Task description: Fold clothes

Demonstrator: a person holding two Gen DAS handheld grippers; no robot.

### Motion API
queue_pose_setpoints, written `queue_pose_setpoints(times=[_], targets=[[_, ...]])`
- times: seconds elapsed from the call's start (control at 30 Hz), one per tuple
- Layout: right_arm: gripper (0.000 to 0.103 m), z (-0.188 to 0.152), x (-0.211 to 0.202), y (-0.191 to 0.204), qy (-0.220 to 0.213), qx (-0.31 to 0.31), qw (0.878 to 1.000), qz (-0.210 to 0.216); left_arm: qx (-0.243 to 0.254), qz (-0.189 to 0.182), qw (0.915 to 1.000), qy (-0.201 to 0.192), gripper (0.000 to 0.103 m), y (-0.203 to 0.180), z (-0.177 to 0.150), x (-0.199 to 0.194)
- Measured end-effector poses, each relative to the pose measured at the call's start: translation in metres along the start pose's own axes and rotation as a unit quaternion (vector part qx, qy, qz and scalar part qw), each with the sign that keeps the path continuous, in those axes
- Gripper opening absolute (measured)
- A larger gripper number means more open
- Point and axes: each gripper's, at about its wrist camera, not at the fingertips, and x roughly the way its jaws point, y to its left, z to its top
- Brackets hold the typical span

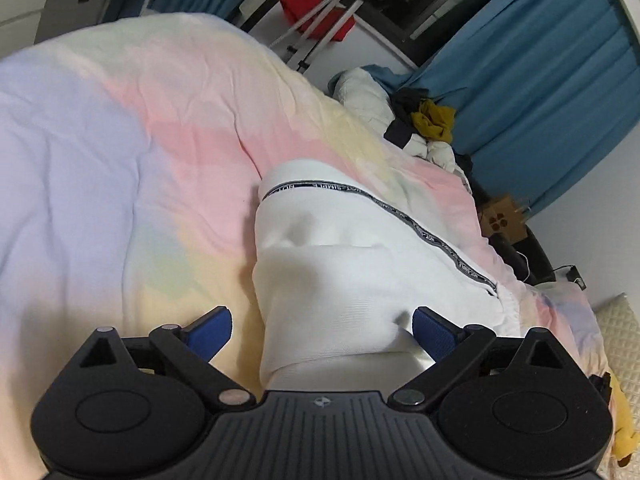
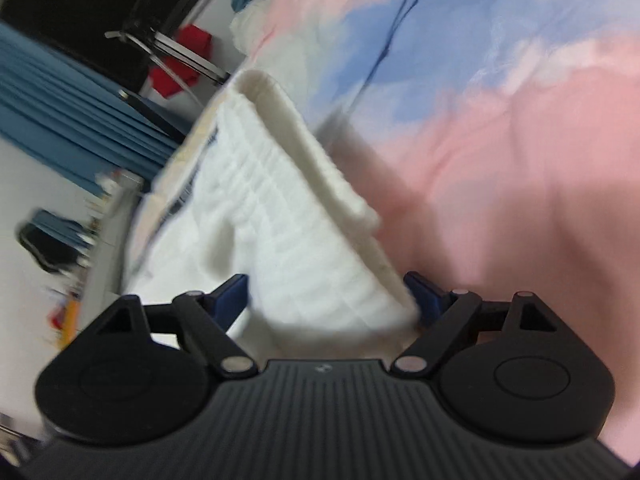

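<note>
two grippers sit at the near edge of a white garment [image 1: 344,272] that lies on a pastel bedspread [image 1: 120,152] of pink, yellow and lilac patches. the left gripper [image 1: 322,330] has its blue pads [image 1: 210,330] spread wide apart, with a band of the white cloth running up between them toward 12 o'clock; the pad at 3 o'clock touches the cloth, the pad at 9 o'clock stands clear of it over the bedspread. a dark printed stripe [image 1: 360,194] crosses the garment from 11 o'clock down toward 4 o'clock.

in the right wrist view, which is blurred, the right gripper [image 2: 330,298] is also spread, its blue pads [image 2: 232,294] on either side of the garment's [image 2: 288,240] ribbed end. a thick folded edge [image 2: 308,148] runs from 11 o'clock to the pad at 3 o'clock; whether the pads press the cloth cannot be told.

at 2 o'clock in the left view a pile of clothes [image 1: 424,124] lies on the bed's far edge before a blue curtain [image 1: 540,100], and a red cloth [image 1: 316,12] hangs near 12 o'clock.
</note>
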Motion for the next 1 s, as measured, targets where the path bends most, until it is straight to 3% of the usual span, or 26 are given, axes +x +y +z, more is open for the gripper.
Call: queue_pose_setpoints(times=[0.27,0.37,0.47,0.53,0.6,0.63,0.7,0.83,1.0], targets=[[0.089,-0.002,-0.02,0.017,-0.016,-0.004,0.991,0.134,-0.075,-0.038,0.9962,0.024,0.099,0.027,-0.005,0.022],[0.089,-0.007,-0.006,0.027,-0.001,-0.044,0.996,0.081,-0.122,-0.075,0.9883,0.051,0.099,0.043,-0.006,0.038],[0.085,-0.009,0.01,0.016,0.017,-0.019,0.999,0.048,-0.123,-0.083,0.9876,0.052,0.097,0.045,-0.007,0.047],[0.075,-0.01,0.011,0.016,0.012,-0.021,0.999,0.036,-0.119,-0.089,0.9876,0.051,0.085,0.043,-0.007,0.052],[0.057,-0.014,0.006,0.024,-0.001,-0.043,0.999,0.033,-0.119,-0.078,0.9888,0.045,0.075,0.041,-0.008,0.055],[0.053,-0.015,0.002,0.03,-0.007,-0.057,0.998,0.033,-0.111,-0.069,0.9906,0.041,0.064,0.036,-0.008,0.054],[0.041,-0.017,-0.006,0.037,-0.018,-0.068,0.997,0.041,-0.089,-0.052,0.9941,0.032,0.055,0.027,-0.009,0.05],[0.036,-0.011,-0.017,0.049,-0.031,-0.079,0.994,0.064,-0.062,-0.044,0.9971,0.005,0.043,0.005,-0.009,0.031],[0.034,0.012,-0.04,0.061,-0.055,-0.062,0.988,0.131,-0.044,-0.069,0.9962,-0.03,0.04,-0.019,-0.003,-0.002]])
